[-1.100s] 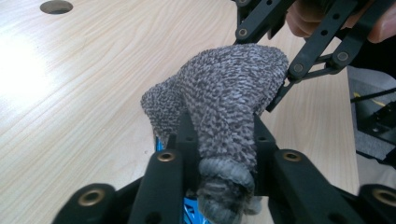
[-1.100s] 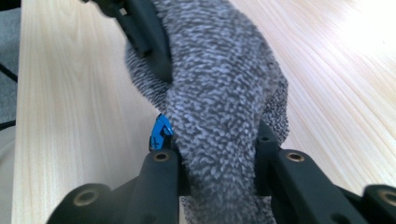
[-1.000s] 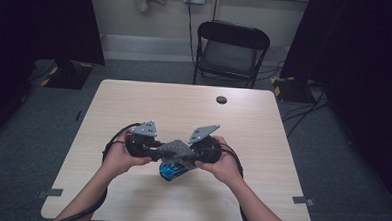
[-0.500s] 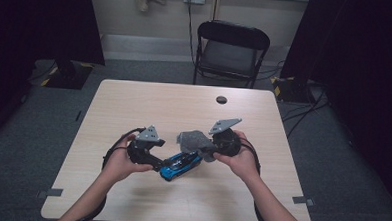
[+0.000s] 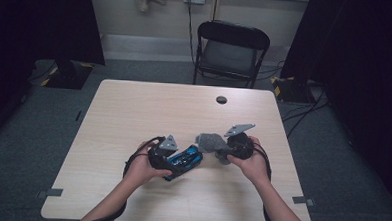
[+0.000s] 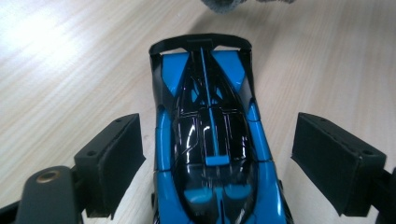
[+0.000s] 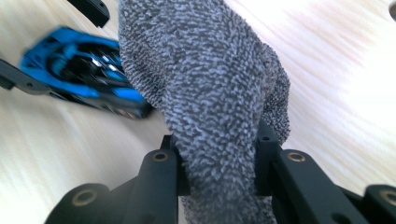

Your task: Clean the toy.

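Left gripper view shows our left gripper (image 6: 212, 163) just opened, releasing the blue toy car (image 6: 210, 140); right gripper (image 7: 217, 163) clamps the grey cloth (image 7: 210, 93), so wiping seems finished.

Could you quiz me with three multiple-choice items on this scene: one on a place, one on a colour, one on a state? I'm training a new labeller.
1. Where does the toy car sit?
A. on the chair
B. on the table, between the left gripper's fingers
C. on the floor

2. What colours is the toy car?
A. red and white
B. yellow
C. blue and black

3. What is the right gripper doing?
A. clamping a grey cloth
B. hanging open over the table
C. holding the toy car

Answers: 1 B, it rests on the wooden table with the left gripper open around it. 2 C, its body shows blue with a black roof. 3 A, the grey cloth is pinched between its fingers.
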The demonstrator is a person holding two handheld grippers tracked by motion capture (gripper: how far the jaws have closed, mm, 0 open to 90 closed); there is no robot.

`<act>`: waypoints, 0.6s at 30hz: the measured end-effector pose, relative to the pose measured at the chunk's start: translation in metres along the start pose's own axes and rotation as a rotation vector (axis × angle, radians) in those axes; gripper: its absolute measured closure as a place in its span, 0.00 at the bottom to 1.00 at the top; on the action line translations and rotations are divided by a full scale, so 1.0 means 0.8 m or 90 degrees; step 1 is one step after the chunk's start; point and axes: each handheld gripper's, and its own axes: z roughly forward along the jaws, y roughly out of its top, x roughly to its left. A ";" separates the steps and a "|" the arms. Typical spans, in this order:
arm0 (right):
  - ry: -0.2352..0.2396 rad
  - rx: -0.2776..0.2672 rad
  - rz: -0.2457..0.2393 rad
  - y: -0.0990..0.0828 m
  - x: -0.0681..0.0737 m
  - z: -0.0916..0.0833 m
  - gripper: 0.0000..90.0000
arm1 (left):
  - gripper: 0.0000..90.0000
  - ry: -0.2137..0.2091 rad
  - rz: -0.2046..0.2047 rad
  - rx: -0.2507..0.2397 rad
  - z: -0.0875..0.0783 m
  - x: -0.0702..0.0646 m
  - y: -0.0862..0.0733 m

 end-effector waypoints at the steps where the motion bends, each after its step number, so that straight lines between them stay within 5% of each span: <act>1: -0.004 0.001 0.003 -0.004 -0.001 0.001 0.77 | 0.18 0.003 0.002 0.004 0.003 0.001 0.000; 7: -0.012 0.014 0.033 -0.030 -0.009 0.010 0.77 | 0.18 0.016 -0.006 0.008 0.019 0.002 0.004; 18: -0.026 0.017 0.041 -0.053 -0.003 0.024 0.76 | 0.18 0.022 -0.010 0.031 0.036 -0.002 -0.001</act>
